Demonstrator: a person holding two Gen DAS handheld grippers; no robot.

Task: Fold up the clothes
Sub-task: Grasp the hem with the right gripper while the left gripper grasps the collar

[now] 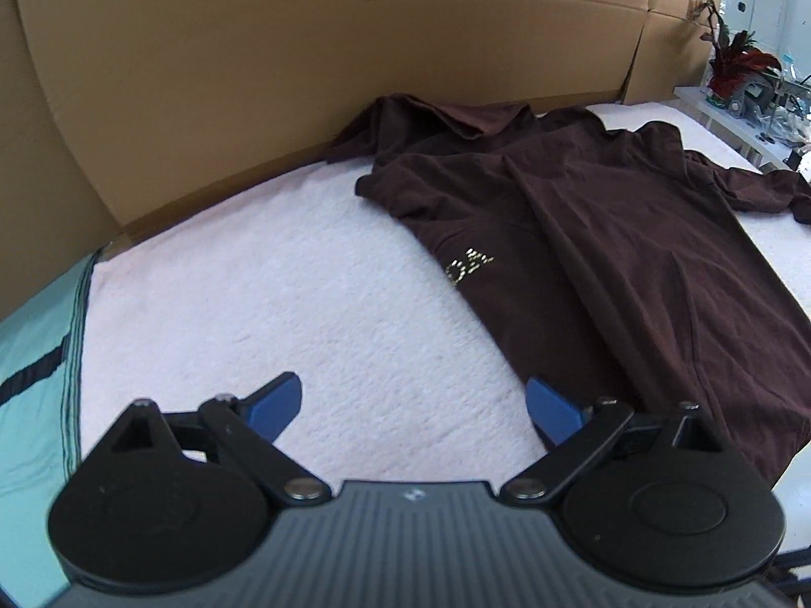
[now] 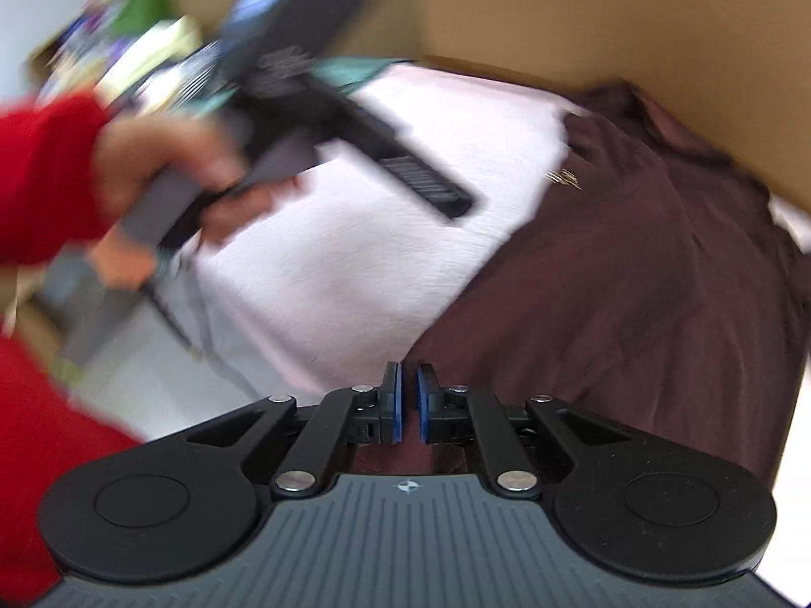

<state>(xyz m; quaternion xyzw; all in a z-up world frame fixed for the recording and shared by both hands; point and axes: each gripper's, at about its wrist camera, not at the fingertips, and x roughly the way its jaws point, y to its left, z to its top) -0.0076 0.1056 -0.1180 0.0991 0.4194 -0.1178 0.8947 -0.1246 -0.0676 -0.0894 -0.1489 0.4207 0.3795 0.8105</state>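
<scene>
The dark maroon shirt [image 1: 608, 253] lies spread on the white fleecy cover [image 1: 279, 304] of the worktop, filling the right half of the left wrist frame, its far end bunched against the cardboard wall [image 1: 253, 76] at upper centre. Its long axis runs from lower right up towards that wall; a small gold print [image 1: 469, 266] sits near the left edge, and a sleeve trails off to the far right.

The left hand-held gripper [image 1: 413, 408] hangs low with its blue fingers wide apart, the right-hand one just at the shirt's near corner. In the right wrist view, badly blurred, the right hand-held gripper [image 2: 408, 403] has its pads drawn nearly together over the near edge of the shirt — whether cloth is pinched between them I cannot tell. A hand [image 2: 167, 177] in a red sleeve [image 2: 45, 177] grips the other tool at upper left.

Judging from this, a clean fold calls for taking the near edge at both corners, lifting evenly, and carrying it along the long axis so the edges meet square — no drag across the fleece.
</scene>
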